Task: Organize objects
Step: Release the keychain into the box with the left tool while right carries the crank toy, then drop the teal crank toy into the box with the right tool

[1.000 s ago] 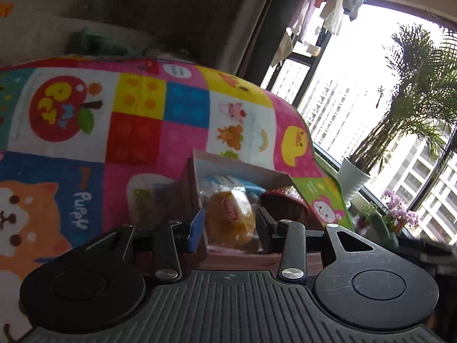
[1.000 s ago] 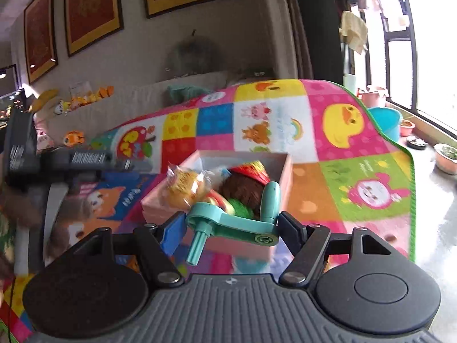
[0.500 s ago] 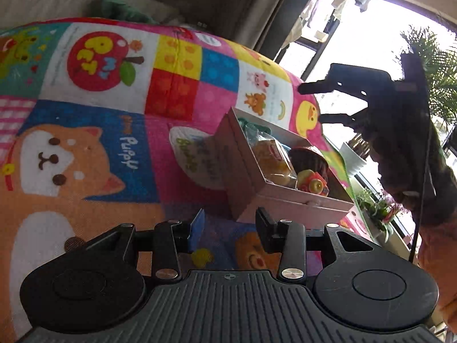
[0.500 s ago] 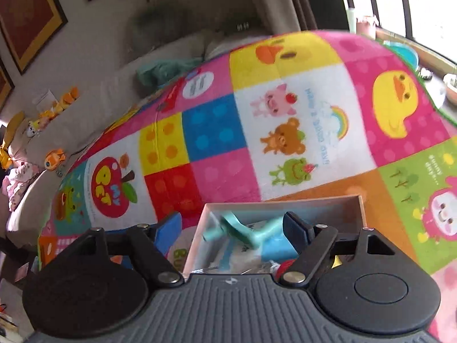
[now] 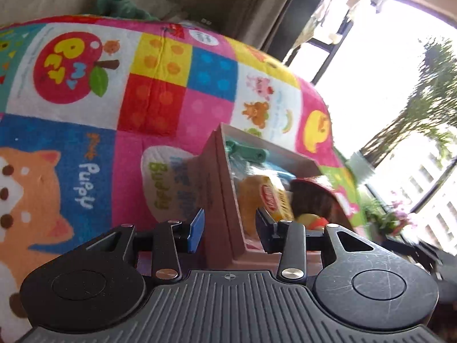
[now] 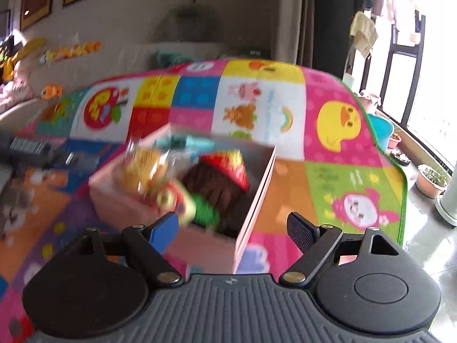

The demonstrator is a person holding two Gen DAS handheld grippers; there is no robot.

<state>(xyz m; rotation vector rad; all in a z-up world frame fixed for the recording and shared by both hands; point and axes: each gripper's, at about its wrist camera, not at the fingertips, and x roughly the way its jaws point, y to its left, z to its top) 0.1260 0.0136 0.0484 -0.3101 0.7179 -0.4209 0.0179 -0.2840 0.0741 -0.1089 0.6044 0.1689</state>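
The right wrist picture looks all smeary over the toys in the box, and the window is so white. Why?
Right wrist view: the toys in the pink box are smeared by motion blur, while the right gripper, jaws opening, stays sharp. Left wrist view: the window is blown out to white glare, the plant beside it is streaked, and the fisheye lens bends the play mat into a dome.

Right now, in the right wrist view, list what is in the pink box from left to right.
Yellow snack bag → red and yellow toy → green toy → brown toy with a red top.
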